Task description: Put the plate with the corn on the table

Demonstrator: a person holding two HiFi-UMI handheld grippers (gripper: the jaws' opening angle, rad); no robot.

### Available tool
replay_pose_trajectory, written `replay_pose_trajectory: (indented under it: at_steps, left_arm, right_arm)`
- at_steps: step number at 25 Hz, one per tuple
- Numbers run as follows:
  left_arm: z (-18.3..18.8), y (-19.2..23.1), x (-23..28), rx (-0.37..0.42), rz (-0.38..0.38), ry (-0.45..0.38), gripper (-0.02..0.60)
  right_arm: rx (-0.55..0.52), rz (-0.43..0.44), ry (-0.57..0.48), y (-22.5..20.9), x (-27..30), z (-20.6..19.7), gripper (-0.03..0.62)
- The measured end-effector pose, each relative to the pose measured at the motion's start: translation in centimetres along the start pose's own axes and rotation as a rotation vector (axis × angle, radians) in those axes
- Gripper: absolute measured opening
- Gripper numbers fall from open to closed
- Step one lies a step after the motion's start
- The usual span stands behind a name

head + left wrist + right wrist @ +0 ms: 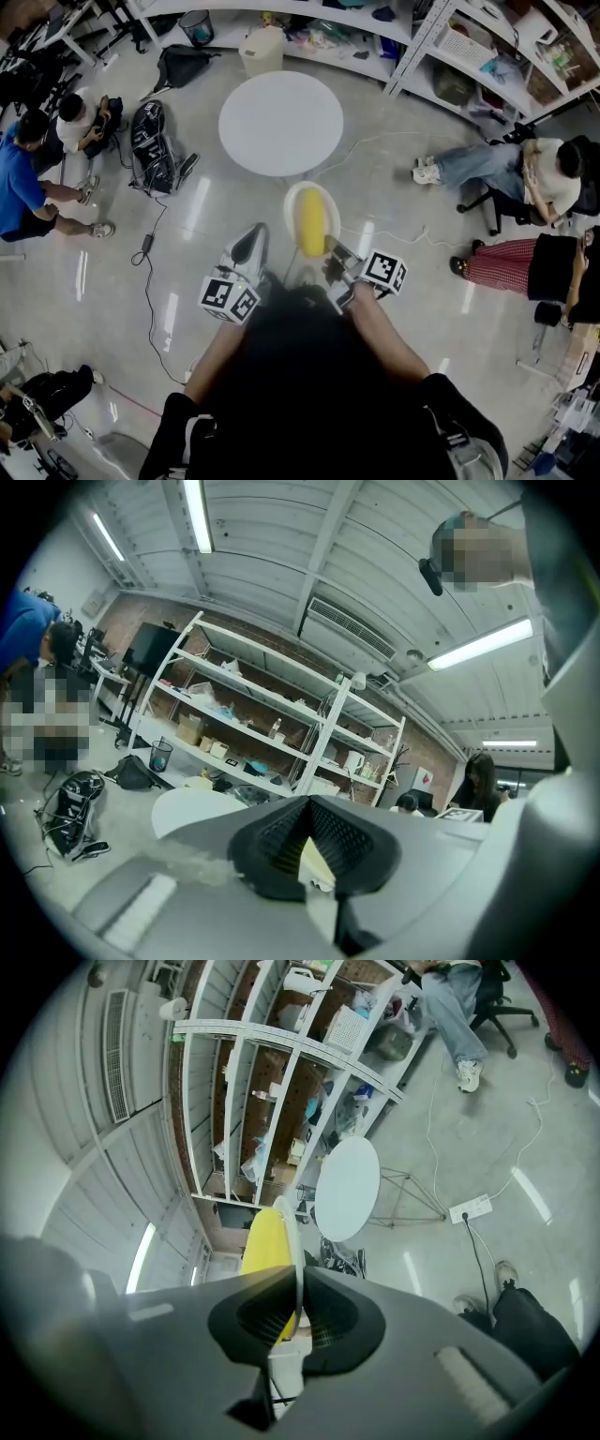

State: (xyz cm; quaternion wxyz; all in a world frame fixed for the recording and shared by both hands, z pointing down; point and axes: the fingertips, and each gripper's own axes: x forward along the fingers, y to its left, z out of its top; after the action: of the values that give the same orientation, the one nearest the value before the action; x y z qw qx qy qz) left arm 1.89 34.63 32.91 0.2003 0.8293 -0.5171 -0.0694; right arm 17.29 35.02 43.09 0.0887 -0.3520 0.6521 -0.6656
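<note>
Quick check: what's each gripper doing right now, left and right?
Left gripper: closed, nothing held.
Right gripper: closed on the rim of the plate that carries the corn.

A glossy grey floor (pixel 103 291) fills the head view, with white metal shelving (pixel 422 42) curving along the top edge and a round white table (pixel 280 122) at upper centre. In the left gripper view, tube lights (pixel 198 516) cross a panelled ceiling (pixel 281 555) above a brick wall (pixel 253 647).
</note>
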Motion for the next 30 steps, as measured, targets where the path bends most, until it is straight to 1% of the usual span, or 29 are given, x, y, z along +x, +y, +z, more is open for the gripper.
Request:
replay_pose_trajectory:
  at_steps: [4, 6, 11, 20, 23, 26, 28, 30]
  left_arm:
    - [0.3, 0.1, 0.5, 0.003, 0.015, -0.007, 0.005]
    - [0.6, 0.6, 0.7, 0.001, 0.014, -0.008, 0.005]
    - [0.8, 1.8, 2.2, -0.006, 0.008, 0.000, 0.005]
    - [3.2, 5.7, 4.8, 0.008, -0.028, -0.007, 0.005]
    - [3.9, 7.1, 5.6, 0.008, -0.044, -0.002, 0.005]
    - [4.3, 8.5, 6.3, 0.004, -0.057, 0.005, 0.005]
    - [4.5, 9.4, 6.7, 0.004, -0.067, 0.010, 0.005]
    - [4.7, 10.1, 7.1, 0.001, -0.073, 0.015, 0.005]
  right_arm:
    - [0.010, -0.026, -0.001, -0.6, 0.1, 0.7, 0.028]
    - [-0.001, -0.009, -0.001, -0.3, 0.9, 1.0, 0.028]
    - [0.004, -0.023, -0.004, 0.3, 2.5, 2.2, 0.028]
    - [0.015, -0.008, -0.033, 1.6, 6.6, 3.0, 0.028]
    - [0.040, -0.032, -0.049, 1.8, 7.8, 3.1, 0.028]
    - [0.033, -0.023, -0.060, 2.3, 9.3, 3.3, 0.028]
    - [0.040, -0.041, -0.065, 2.1, 10.0, 3.4, 0.028]
    - [0.043, -0.042, -0.070, 2.2, 10.6, 3.6, 0.028]
